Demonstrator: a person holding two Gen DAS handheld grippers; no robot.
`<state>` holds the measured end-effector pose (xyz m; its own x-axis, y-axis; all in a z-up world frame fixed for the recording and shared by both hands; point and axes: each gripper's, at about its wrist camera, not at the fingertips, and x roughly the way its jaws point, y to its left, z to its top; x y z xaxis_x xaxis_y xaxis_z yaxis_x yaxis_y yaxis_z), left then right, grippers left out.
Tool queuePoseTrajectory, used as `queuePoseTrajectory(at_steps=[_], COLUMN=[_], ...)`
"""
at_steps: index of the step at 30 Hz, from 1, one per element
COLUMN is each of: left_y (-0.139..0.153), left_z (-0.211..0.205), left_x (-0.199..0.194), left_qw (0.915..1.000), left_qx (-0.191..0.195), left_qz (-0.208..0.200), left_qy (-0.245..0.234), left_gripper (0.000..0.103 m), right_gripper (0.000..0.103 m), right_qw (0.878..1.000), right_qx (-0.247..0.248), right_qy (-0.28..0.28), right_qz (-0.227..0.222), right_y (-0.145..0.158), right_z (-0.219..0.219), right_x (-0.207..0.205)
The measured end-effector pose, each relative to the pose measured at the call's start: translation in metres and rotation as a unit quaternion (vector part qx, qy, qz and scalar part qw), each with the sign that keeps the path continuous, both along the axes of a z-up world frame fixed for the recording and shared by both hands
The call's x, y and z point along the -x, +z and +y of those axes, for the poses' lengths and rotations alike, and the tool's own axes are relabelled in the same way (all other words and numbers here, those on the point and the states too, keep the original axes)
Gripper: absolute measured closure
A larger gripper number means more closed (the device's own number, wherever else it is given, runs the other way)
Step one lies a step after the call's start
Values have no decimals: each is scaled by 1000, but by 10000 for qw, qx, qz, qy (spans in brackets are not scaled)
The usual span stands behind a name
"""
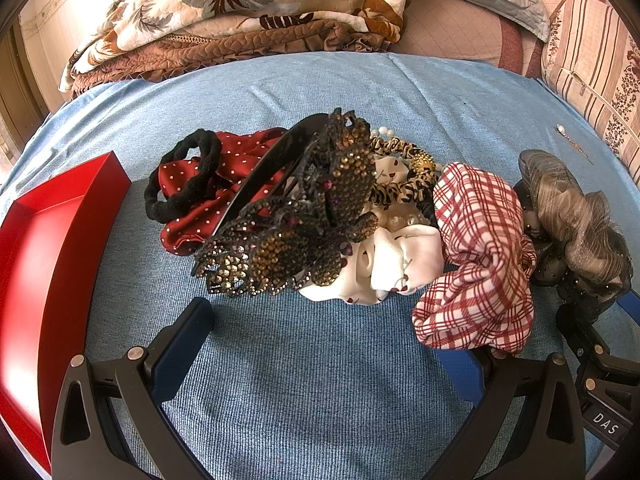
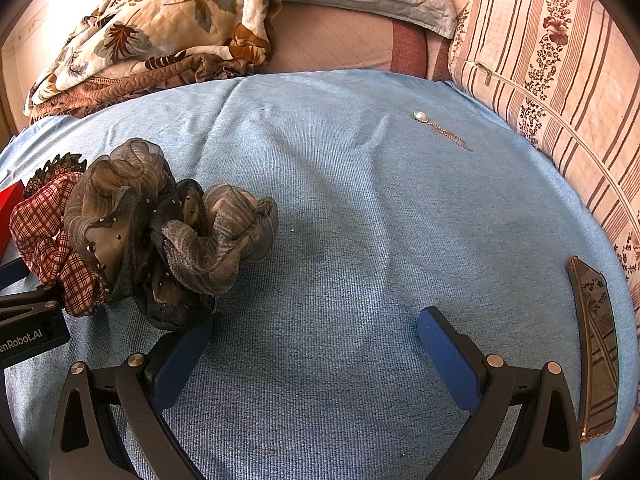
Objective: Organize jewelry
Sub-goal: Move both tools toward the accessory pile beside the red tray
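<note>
A heap of hair accessories lies on the blue cloth [image 1: 304, 360]: a rhinestone butterfly claw clip [image 1: 304, 216], a black hair tie [image 1: 184, 180], a red dotted scrunchie [image 1: 188, 200], a black headband [image 1: 264, 168], a white scrunchie [image 1: 384, 264], a red plaid scrunchie [image 1: 480, 256] and a grey-brown scrunchie [image 1: 572, 220], also in the right wrist view [image 2: 168, 228]. My left gripper [image 1: 328, 332] is open and empty just before the heap. My right gripper [image 2: 316, 332] is open and empty, its left finger beside the grey-brown scrunchie. A pearl pendant with chain [image 2: 440, 128] lies far right.
A red tray [image 1: 44, 272] stands at the left of the heap. A patterned tray [image 2: 596, 340] lies at the right edge. A folded leaf-print quilt [image 1: 240, 12] and a striped pillow [image 2: 560, 80] border the blue cloth at the back and right.
</note>
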<state>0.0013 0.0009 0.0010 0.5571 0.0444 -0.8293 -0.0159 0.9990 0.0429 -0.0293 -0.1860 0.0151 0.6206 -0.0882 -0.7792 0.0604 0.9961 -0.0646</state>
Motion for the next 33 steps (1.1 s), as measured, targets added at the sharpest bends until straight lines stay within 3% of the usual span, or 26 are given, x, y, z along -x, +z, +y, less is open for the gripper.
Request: queuePoseTrajectory(at_steps=[10,14,18,21,26,29,33], left_y=[0,2,6,28,78,100,119], left_z=[1,2,7,17,41,56,72], left_x=[0,-2,3,29,82,107,136], left_qw=[10000,9996,9994,9997,9967,9950,9928], left_qx=[20,20,128,208,202,268,202], left_qz=[34,260,219,-78,-760,-878,-1007], left_qy=[34,-108,-216,-44,197,390,623], left_gripper=[0,0,0,0,0,0,0], right_gripper=[0,0,0,0,0,0,0], right_qw=[10000,10000,9999,9982,9981,9988,9990], right_qx=[81,-16,-105,-283,-109,-384,-210], right_qy=[-33,-34,78,313,284,219,209], right_qz=[2,-23,82,430,532,195,-346], right_y=[0,1,3,6,9,25,55], right_z=[1,-1,-4,-9,-3,-3,3], right_x=[1,1,0,-5,11,39,77])
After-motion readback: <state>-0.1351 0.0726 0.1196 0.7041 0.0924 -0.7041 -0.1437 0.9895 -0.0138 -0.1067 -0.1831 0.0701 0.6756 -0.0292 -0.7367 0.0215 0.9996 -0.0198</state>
